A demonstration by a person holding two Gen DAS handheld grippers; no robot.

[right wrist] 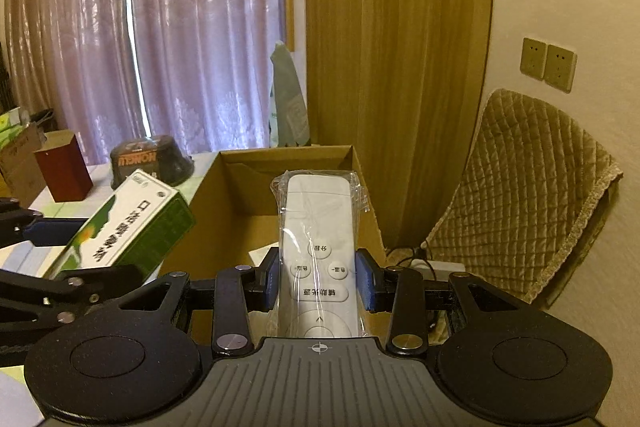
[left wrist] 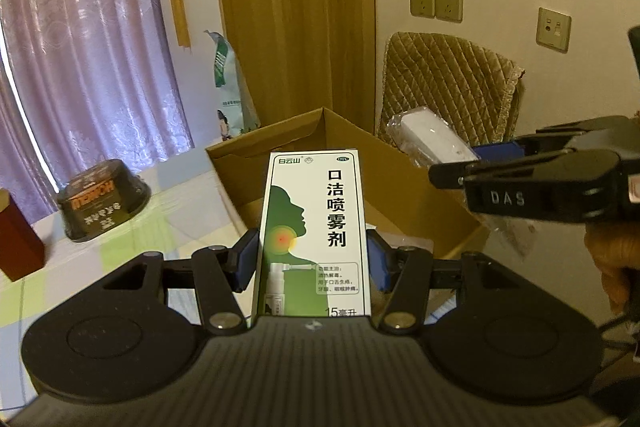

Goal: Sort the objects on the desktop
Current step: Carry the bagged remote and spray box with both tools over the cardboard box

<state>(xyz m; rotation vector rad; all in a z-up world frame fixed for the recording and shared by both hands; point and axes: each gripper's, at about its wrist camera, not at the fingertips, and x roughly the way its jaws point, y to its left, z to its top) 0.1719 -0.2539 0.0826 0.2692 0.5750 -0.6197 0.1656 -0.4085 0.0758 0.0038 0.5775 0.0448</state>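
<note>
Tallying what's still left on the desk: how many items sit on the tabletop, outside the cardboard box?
2: a dark bowl-shaped tub and a red box left of it. More may lie out of view.

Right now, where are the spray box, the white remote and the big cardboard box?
spray box [left wrist: 316, 227], left wrist view, front face.
white remote [right wrist: 318, 251], right wrist view, button area.
cardboard box [right wrist: 236, 195], right wrist view, inner back wall.

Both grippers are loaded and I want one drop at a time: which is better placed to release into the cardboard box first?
Probably right: the right gripper holds the wrapped remote over the cardboard box.
</note>
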